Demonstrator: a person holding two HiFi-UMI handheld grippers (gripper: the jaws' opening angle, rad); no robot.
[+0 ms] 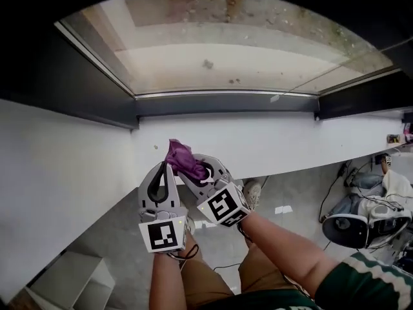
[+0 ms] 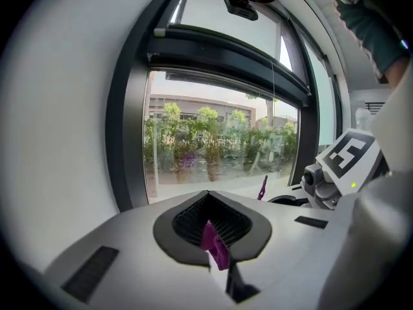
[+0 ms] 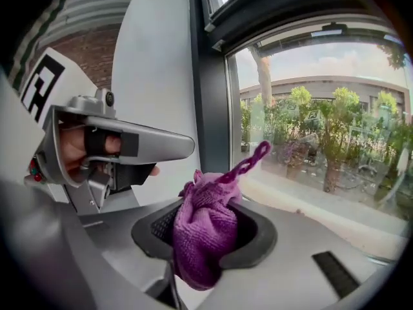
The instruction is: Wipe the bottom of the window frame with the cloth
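Cloth [image 1: 182, 159], clamped in both left tongs [image 2: 216, 250] and right tongs [image 3: 201, 237], is held clear of the frame [image 1: 226, 103]; wiping apparently not yet started.

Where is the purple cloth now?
The purple cloth sits centre in the head view, bunched between the jaws of the right gripper with a corner pinched by the left gripper, just below the window frame.

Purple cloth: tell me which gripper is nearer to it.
Right. The right gripper is shut on the bunched bulk of the purple cloth. The left gripper pinches only a thin edge of it, close beside the right one.
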